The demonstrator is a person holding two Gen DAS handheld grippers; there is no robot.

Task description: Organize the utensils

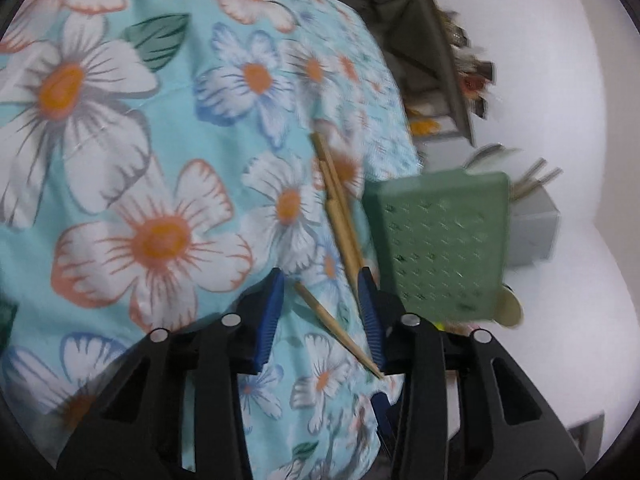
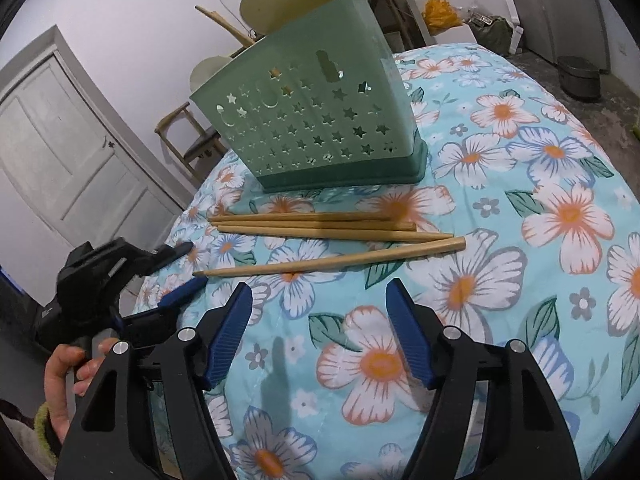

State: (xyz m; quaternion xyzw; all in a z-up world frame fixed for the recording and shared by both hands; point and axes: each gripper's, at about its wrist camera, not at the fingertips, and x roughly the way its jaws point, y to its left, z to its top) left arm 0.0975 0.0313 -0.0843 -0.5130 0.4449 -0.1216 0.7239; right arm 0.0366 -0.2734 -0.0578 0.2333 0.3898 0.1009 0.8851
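Plainly — four tapered wooden chopsticks [image 2: 332,236]

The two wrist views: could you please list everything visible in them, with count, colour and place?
utensil holder: one, pale green with star cut-outs, upright on the cloth at the far side
chopsticks: four, light wood, lying on the cloth in front of the holder
tablecloth: one, turquoise with white and orange flowers, covering the table
spoons: two, pale yellow-green bowls, rising behind the holder's rim
door: one, white, at the left
chair: one, wooden, beyond the table
left gripper: black with blue pads, jaws apart, one chopstick's thin end between them
right gripper: black with blue pads, jaws open over bare cloth
hand: one, holding the left gripper
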